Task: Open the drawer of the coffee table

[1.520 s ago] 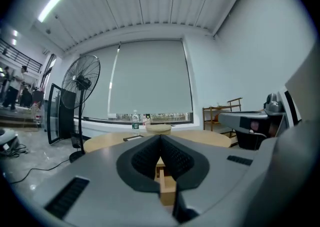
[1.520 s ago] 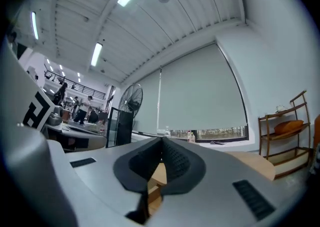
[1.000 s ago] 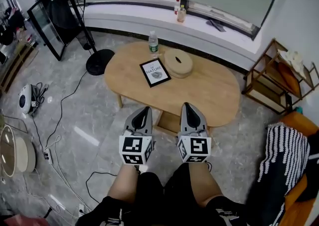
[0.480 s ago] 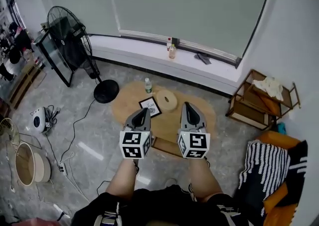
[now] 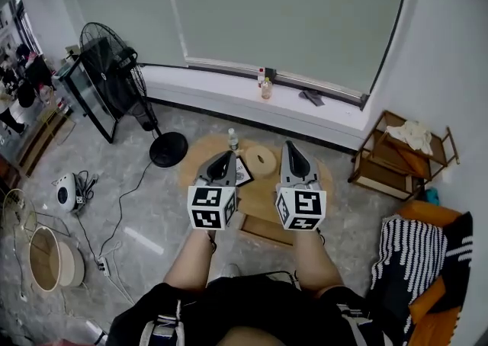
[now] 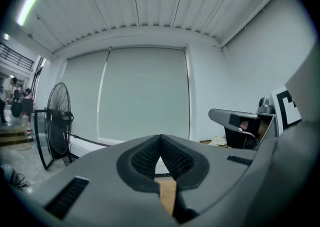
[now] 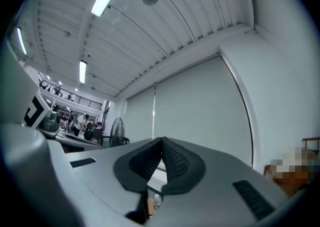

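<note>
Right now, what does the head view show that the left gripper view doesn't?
Only the head view shows the person's legs, the bottle and the striped cloth. Only the left gripper view shows the slatted ceiling with its light strip, and a close look at the left gripper, its jaws pressed together with nothing between them. Both show the fan, the blind and the right gripper.
</note>
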